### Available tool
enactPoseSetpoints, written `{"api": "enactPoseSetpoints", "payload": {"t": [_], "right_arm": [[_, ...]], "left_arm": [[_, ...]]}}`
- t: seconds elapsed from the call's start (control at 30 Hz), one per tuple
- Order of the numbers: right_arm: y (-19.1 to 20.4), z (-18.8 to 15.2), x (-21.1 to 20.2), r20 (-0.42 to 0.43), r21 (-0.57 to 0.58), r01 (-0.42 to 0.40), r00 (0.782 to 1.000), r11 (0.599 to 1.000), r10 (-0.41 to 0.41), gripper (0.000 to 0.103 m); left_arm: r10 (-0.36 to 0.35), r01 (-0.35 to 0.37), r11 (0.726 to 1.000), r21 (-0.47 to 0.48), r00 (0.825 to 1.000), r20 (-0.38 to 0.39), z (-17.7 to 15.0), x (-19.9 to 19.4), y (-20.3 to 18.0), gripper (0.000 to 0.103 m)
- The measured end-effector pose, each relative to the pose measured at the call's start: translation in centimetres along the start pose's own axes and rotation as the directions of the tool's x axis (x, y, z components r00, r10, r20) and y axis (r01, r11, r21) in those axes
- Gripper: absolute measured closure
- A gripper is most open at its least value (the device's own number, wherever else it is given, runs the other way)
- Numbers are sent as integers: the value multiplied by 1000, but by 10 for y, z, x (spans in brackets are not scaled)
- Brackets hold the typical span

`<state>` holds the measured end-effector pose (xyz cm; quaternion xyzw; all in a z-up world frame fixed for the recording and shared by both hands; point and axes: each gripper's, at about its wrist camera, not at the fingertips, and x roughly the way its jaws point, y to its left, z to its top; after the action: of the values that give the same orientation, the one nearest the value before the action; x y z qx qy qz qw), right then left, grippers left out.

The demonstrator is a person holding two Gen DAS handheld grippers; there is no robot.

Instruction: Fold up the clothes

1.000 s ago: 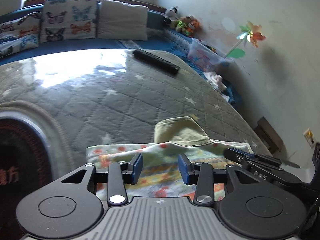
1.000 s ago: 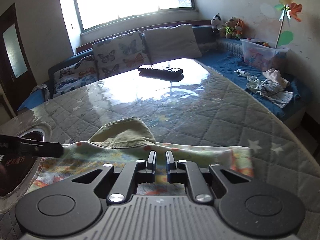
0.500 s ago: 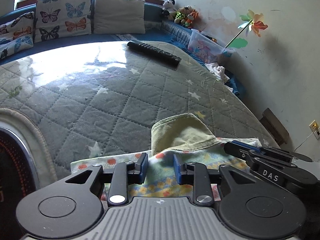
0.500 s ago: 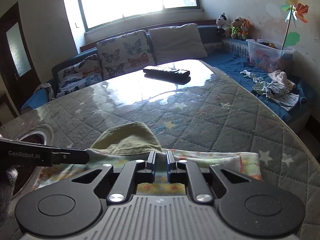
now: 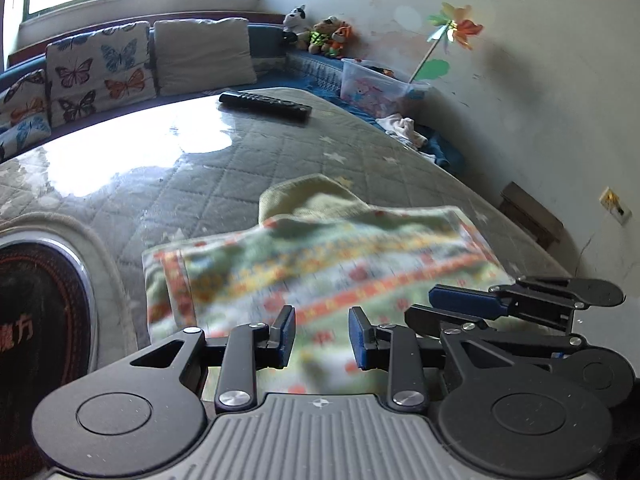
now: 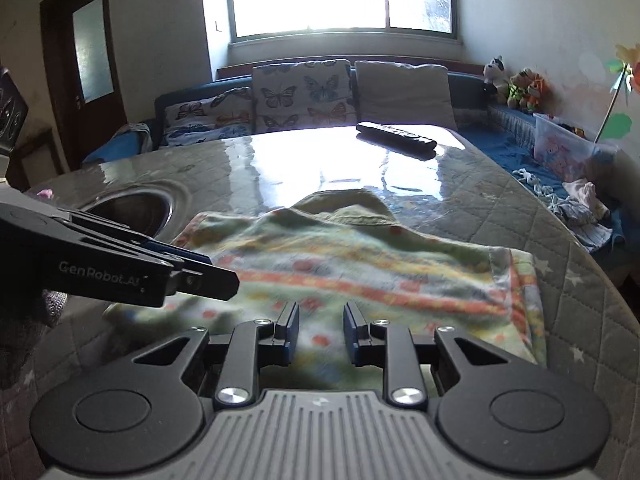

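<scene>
Printed cotton laid flat, both grippers released

Soft printed cloth [image 5: 320, 264], pale green with orange and yellow bands and red dots, lies folded in a rough rectangle on the quilted table cover [image 5: 224, 184], a grey diamond-stitched sheet with pale stars under a glossy film. A ribbed olive garment [image 5: 312, 196] pokes out from under the cloth's far edge. Left gripper [image 5: 322, 338]: blue-padded fingers parted above the cloth's near edge, nothing between them. Right gripper [image 6: 321, 334]: fingers likewise parted, empty, over the same near edge. Beyond the cloth, a slim black remote [image 6: 396, 136] rests flat. A round metal-rimmed opening [image 6: 136, 206] sits left of the cloth. Butterfly cushions [image 6: 300, 94] stand farther back.
</scene>
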<state>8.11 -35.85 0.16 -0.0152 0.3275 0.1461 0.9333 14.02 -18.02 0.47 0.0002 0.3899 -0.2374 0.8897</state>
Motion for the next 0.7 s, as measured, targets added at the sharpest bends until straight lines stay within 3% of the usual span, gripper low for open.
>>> {"api": "enactPoseSetpoints", "payload": {"t": [0.2,0.4,0.53,0.7], "right_arm": [[26,-13,-10,22,-82,42,999,996,-40,78],[30,-9,-11,51,-29,15,999,999,-14,78],[35,-19,-6,42,-49,32,999,998,-30,78],[18,-26,-22,77,22,66,995,998,-67,78]], "left_arm": [[30,-31,999,41,999,20,-25,-10,-6,71],[40,-41,999,7,998,42,-36,-18,2,71],[41,-41,999,-6,998,43,-42,-23,7,70],[36,-35,999,-17,998,49,-45,-26,9,70]]}}
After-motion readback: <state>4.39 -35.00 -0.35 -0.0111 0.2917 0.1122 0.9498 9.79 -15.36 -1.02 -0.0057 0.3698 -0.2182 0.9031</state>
